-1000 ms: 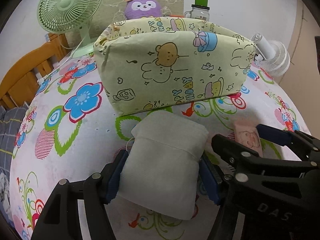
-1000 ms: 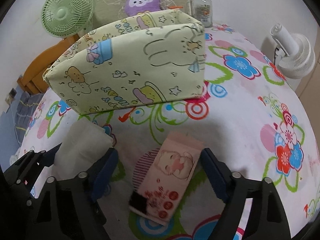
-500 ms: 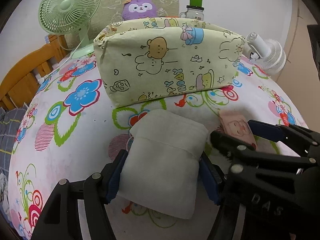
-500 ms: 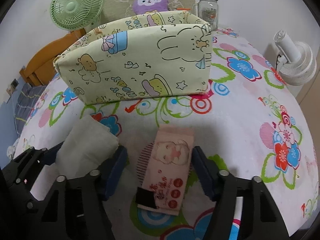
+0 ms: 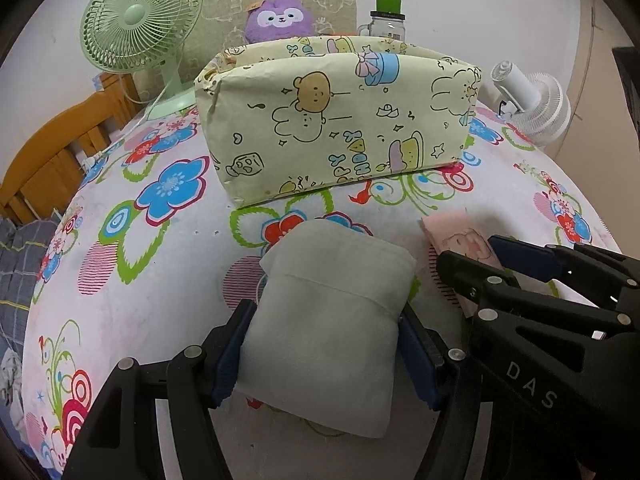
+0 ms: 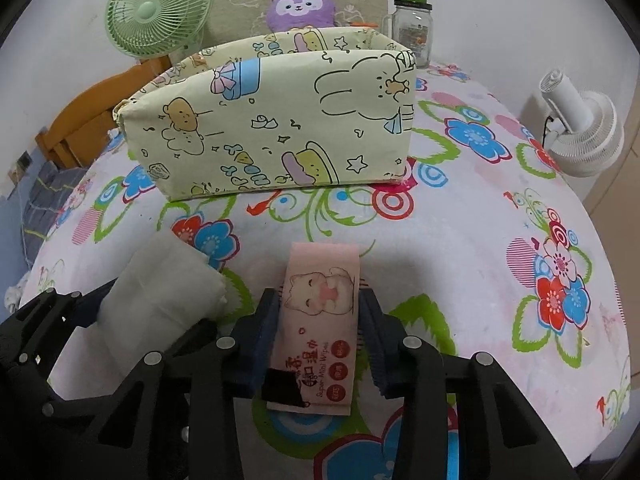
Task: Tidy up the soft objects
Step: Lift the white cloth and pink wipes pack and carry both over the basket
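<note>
My left gripper (image 5: 324, 354) is shut on a grey-white soft pouch (image 5: 328, 320), its blue pads pressing both sides. My right gripper (image 6: 318, 336) is shut on a pink wet-wipes pack (image 6: 320, 320) with a cartoon cat on it. The pouch also shows at the left of the right wrist view (image 6: 160, 292), and the wipes pack at the right of the left wrist view (image 5: 460, 236). Both lie on or just above the flowered tablecloth (image 5: 132, 280). A pale yellow fabric bin (image 5: 340, 120) with cartoon prints stands open-topped behind them, also in the right wrist view (image 6: 276, 124).
A green desk fan (image 5: 136, 28) stands back left, a white fan (image 5: 532, 104) back right. A purple plush (image 5: 280, 16) and a glass jar with a green lid (image 5: 386, 20) sit behind the bin. A wooden chair (image 5: 52, 152) is at the table's left edge.
My right gripper has closed from wide open onto the wipes pack, which turned straight between the pads. Both grippers have drawn back a little from the bin. The left grip on the pouch is unchanged.
</note>
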Available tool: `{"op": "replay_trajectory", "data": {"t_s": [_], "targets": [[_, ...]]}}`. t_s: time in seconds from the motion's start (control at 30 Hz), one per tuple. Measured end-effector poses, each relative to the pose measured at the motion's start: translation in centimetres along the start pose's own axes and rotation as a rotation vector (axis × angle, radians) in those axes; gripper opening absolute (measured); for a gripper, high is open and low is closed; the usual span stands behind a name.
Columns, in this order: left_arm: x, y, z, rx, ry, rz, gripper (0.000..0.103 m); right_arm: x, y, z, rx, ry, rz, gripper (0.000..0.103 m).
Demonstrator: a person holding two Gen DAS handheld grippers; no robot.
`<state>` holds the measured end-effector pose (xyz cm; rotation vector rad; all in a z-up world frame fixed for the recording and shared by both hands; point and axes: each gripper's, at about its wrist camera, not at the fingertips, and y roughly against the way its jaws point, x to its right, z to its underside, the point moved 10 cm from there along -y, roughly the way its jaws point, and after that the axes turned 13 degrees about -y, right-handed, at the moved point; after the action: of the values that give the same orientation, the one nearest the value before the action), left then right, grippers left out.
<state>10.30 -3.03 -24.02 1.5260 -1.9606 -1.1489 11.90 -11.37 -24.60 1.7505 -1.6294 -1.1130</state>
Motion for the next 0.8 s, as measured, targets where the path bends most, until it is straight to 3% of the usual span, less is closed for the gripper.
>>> {"op": "replay_trajectory", "data": {"t_s": [0.8], "targets": [[0.2,2.6,-2.8,0.041,0.021,0.008,0.068,-0.1,3.2,-2.7,0.061,-0.012,-0.025,0.042]]}}
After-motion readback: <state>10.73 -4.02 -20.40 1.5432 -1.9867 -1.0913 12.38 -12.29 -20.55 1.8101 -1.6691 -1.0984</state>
